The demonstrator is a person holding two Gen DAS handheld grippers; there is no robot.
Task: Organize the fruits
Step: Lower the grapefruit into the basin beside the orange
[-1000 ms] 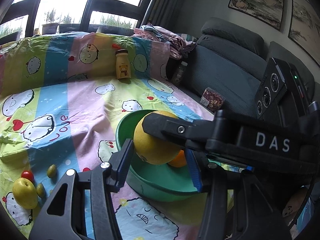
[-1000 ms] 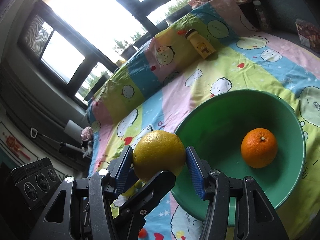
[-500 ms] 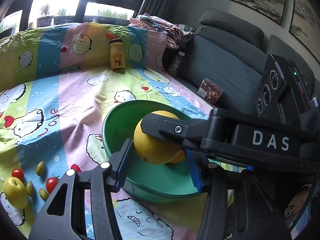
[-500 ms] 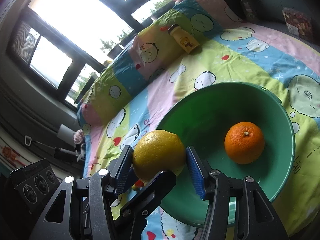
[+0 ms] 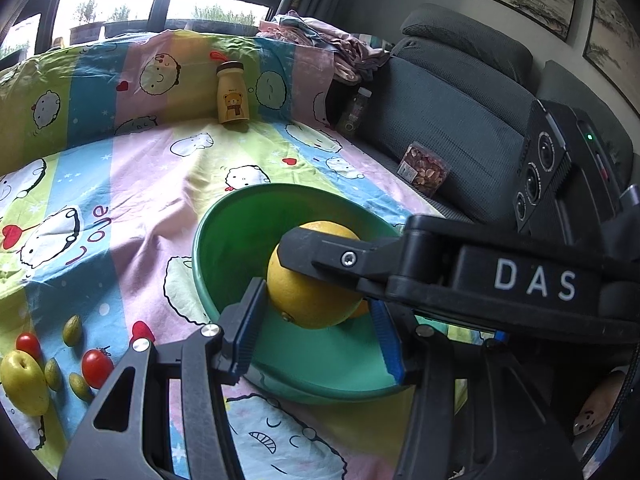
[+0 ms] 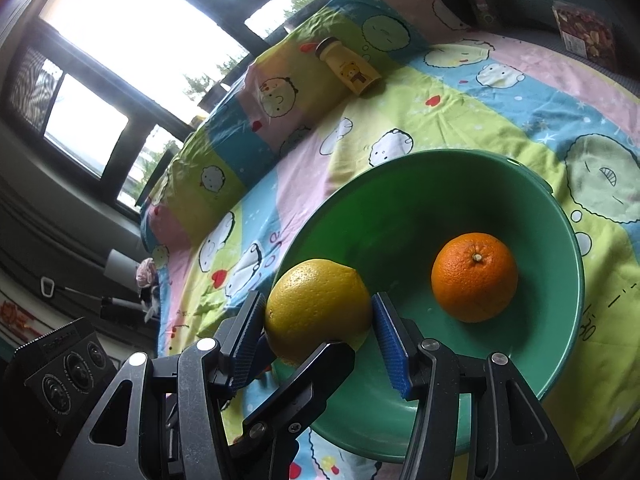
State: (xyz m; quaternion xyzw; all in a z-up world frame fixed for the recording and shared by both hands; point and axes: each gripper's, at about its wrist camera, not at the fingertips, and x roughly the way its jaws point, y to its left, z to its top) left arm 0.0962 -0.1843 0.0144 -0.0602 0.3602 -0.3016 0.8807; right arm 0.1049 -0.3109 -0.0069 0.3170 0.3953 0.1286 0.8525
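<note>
Both grippers meet on one fruit: the large round yellow citrus sits over the near rim of the wide green plastic bowl. The right gripper has it pinched between its blue-padded fingers, jaws about half apart and pressed to the peel on either side. The left gripper brackets the same fruit — its left pad looks to touch the skin, but I cannot tell whether the right one does. A smaller round orange lies inside the bowl, well clear of the yellow one. On the cartoon-print bedsheet, off to the side, lie a yellow-green apple, red cherry tomatoes and small green olives — near one another.
</note>
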